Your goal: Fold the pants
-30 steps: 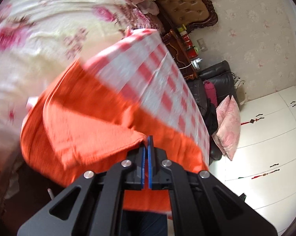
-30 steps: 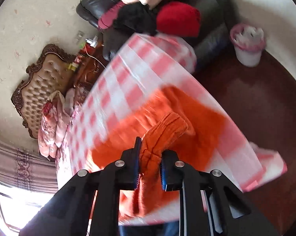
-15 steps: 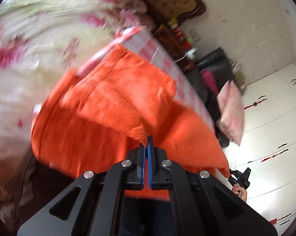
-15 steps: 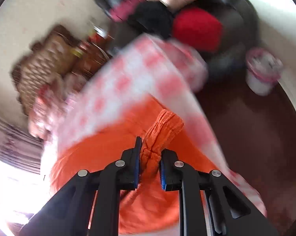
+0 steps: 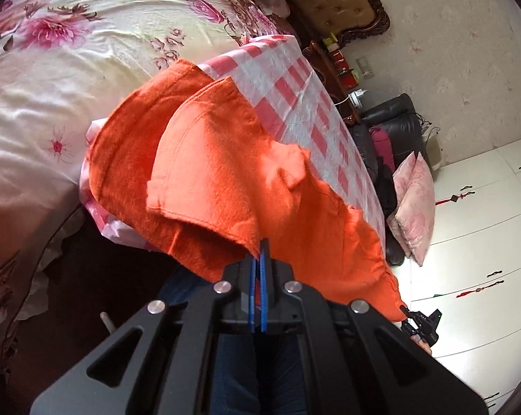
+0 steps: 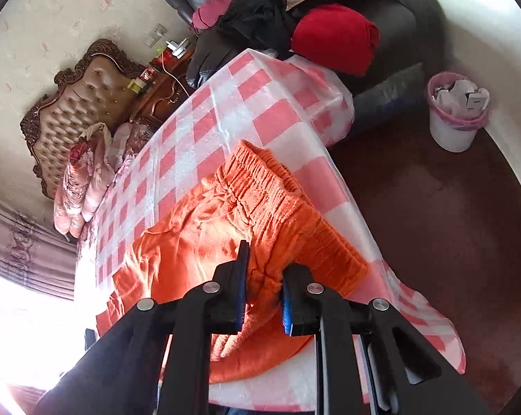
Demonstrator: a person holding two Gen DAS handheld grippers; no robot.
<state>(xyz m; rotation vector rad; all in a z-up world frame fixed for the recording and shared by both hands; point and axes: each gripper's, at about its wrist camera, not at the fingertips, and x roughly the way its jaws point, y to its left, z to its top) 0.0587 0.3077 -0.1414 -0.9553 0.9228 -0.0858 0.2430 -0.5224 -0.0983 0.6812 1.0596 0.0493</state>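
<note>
Orange pants (image 5: 226,173), pink-and-white checked tablecloth (image 6: 205,138), pink floral cream bedspread (image 5: 70,52), red garment (image 6: 333,38)

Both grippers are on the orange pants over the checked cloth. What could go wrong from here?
1. The left gripper pinches only a thin hem corner of the pants; it may slip free.
2. The right gripper holds a thick bunch of fabric, so layers could shift.
3. Dragging could pull the loose tablecloth along.

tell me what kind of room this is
Most likely a home bedroom. A bed with a floral bedspread and a tufted headboard sits beside the checkered table where the orange pants lie, and white wardrobe doors line one wall.
</note>
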